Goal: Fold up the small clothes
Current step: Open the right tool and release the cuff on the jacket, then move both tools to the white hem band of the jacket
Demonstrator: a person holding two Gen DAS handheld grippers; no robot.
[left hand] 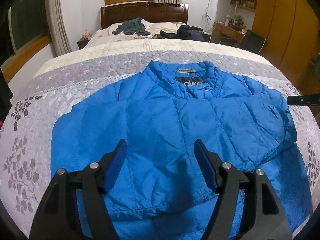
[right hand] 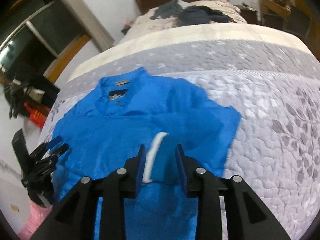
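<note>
Blue jacket (left hand: 170,124) spread front-up on the bed's grey quilt (left hand: 40,140), collar toward the headboard (left hand: 144,14).

The left gripper (left hand: 160,146) hangs over the jacket's lower front with its jaws wide apart and nothing between them. The right gripper (right hand: 160,150) sits at the jacket's right side, a sleeve cuff (right hand: 160,156) with a white lining edge between its half-open jaws; whether the pads press it I cannot tell. Dark clothes (left hand: 132,27) lie in heaps near the pillows.

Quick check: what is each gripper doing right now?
Left gripper: open, empty, above the blue jacket.
Right gripper: fingers around a jacket cuff, grip cannot be told.
</note>
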